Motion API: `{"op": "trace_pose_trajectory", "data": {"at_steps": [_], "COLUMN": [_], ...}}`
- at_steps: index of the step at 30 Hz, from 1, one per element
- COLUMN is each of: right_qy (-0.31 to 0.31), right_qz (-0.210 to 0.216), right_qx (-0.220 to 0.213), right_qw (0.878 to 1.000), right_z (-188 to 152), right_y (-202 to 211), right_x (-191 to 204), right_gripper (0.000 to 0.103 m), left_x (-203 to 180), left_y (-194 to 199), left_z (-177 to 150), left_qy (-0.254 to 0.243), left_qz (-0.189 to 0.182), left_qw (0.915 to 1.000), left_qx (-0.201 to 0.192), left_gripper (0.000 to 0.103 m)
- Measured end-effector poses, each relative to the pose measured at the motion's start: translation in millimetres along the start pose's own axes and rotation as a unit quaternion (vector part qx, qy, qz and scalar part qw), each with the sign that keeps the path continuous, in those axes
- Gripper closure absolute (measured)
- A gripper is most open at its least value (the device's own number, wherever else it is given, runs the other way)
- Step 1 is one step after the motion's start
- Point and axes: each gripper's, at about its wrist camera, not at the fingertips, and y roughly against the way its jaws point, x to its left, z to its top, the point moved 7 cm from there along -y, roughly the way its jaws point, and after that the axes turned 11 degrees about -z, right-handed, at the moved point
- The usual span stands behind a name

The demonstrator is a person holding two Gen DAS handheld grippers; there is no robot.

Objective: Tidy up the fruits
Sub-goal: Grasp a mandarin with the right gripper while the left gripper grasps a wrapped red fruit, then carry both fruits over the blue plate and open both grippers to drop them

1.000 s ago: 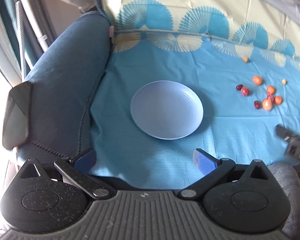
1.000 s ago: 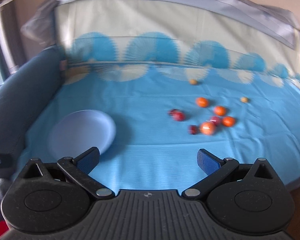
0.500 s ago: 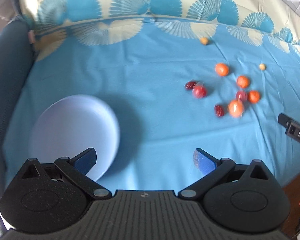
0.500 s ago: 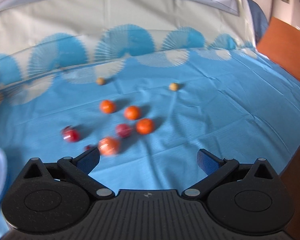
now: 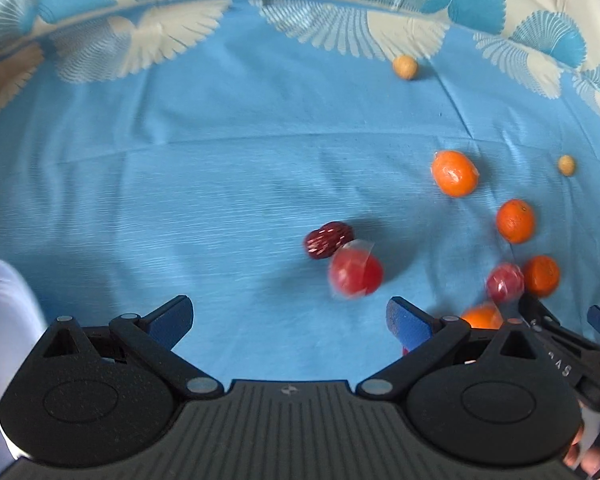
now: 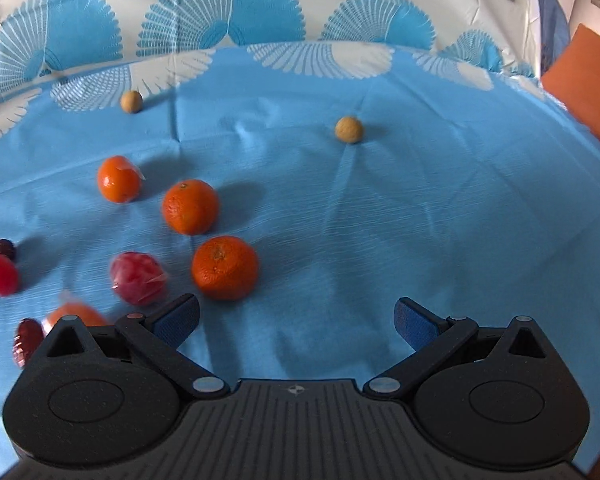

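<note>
on the blue cloth (image 6: 380, 240), with its fan-patterned pale border (image 6: 220, 20) rising behind, the fruits are lying scattered in a loose cluster. in the right wrist view three mandarins are sitting in a diagonal run: the far one (image 6: 118, 179), the middle one (image 6: 190, 207) and the nearest one (image 6: 225, 267), the last lying just ahead of the right gripper (image 6: 296, 320), whose blue-padded jaws are standing spread wide with nothing between them. a wrapped red fruit (image 6: 138, 278) is lying just beside the nearest mandarin, to its left. another wrapped orange fruit (image 6: 74, 314) is partly hiding behind the gripper's left linkage, with a dark red date (image 6: 27, 338) just left of it. at the far left edge a second red wrapped fruit (image 6: 0, 276) is touching another dark date (image 6: 4, 249). two small tan nuts are lying well apart, one (image 6: 131, 101) near the border and one (image 6: 349, 129) further right. an orange panel (image 6: 584, 92) is showing past the cloth's right edge.

in the left wrist view the left gripper (image 5: 288, 320) is also hanging released and empty over bare cloth, with that red wrapped fruit (image 5: 355, 273) and its date (image 5: 328, 239) just ahead and to the right. a sliver of the pale plate (image 5: 4, 320) is showing at the lower left, well apart from the fruits. the right gripper's body (image 5: 560, 344) is crossing the lower right corner, covering part of the cluster there
</note>
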Motion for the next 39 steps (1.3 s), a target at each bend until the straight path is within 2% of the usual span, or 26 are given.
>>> {"op": "trace_pose_trajectory", "data": {"at_steps": [5, 7, 8, 9, 10, 11, 12, 14, 19, 26, 32, 39], "right_qy": [-0.006, 0.003, 0.013, 0.022, 0.026, 0.03, 0.037, 0.026, -0.024, -0.049, -0.025, 0.009], "right_qz": [0.025, 0.027, 0.032, 0.049, 0.063, 0.062, 0.056, 0.054, 0.045, 0.062, 0.117, 0.215], "right_qx": [-0.031, -0.042, -0.049, -0.054, -0.058, -0.062, -0.063, -0.053, -0.044, -0.065, -0.088, -0.079], "right_qw": [0.999, 0.999, 0.998, 0.997, 0.996, 0.996, 0.996, 0.997, 0.998, 0.995, 0.989, 0.973], "right_z": [8.7, 12.0, 12.8, 12.9, 13.3, 13.0, 12.7, 12.1, 8.0, 2.5, -16.3, -53.8], "right_y": [-13.9, -14.6, -12.5, -9.1, -4.6, -0.6, 2.3, 4.4, 20.0, 86.9, 173.4, 274.6], "right_x": [8.8, 11.8, 13.1, 15.0, 16.4, 16.6, 16.7, 13.8, -5.8, -31.9, -14.5, 44.9], "right_gripper": [0.001, 0.002, 0.007, 0.023, 0.045, 0.056, 0.066, 0.066, 0.066, 0.066, 0.066, 0.066], "left_x": [-9.5, -12.3, -13.5, -14.3, -16.1, -18.3, -17.6, -15.9, -14.4, -3.2, 28.1, 92.8], "left_y": [-24.0, -27.8, -26.7, -23.9, -18.3, -13.9, -10.3, -1.0, 31.5, 106.0, 191.3, 278.5], "left_z": [9.9, 13.0, 13.6, 14.3, 15.0, 14.5, 13.4, 11.2, -0.2, -27.5, -64.7, -125.4], "left_qy": [0.002, 0.005, 0.005, 0.001, -0.007, -0.013, -0.011, -0.007, -0.036, -0.051, -0.067, -0.031], "left_qz": [0.001, 0.004, 0.004, 0.01, 0.005, -0.004, -0.007, -0.017, -0.031, -0.039, -0.017, 0.008], "left_qw": [0.9998, 0.9997, 0.9997, 0.9998, 1.0, 0.9999, 0.9999, 0.9997, 0.9979, 0.9951, 0.9928, 0.9938], "left_qx": [0.021, 0.025, 0.024, 0.017, 0.005, -0.001, -0.003, -0.018, -0.044, -0.075, -0.099, -0.107], "left_gripper": [0.0, 0.004, 0.018, 0.037, 0.052, 0.068, 0.068, 0.068, 0.068, 0.068, 0.068, 0.068]}}
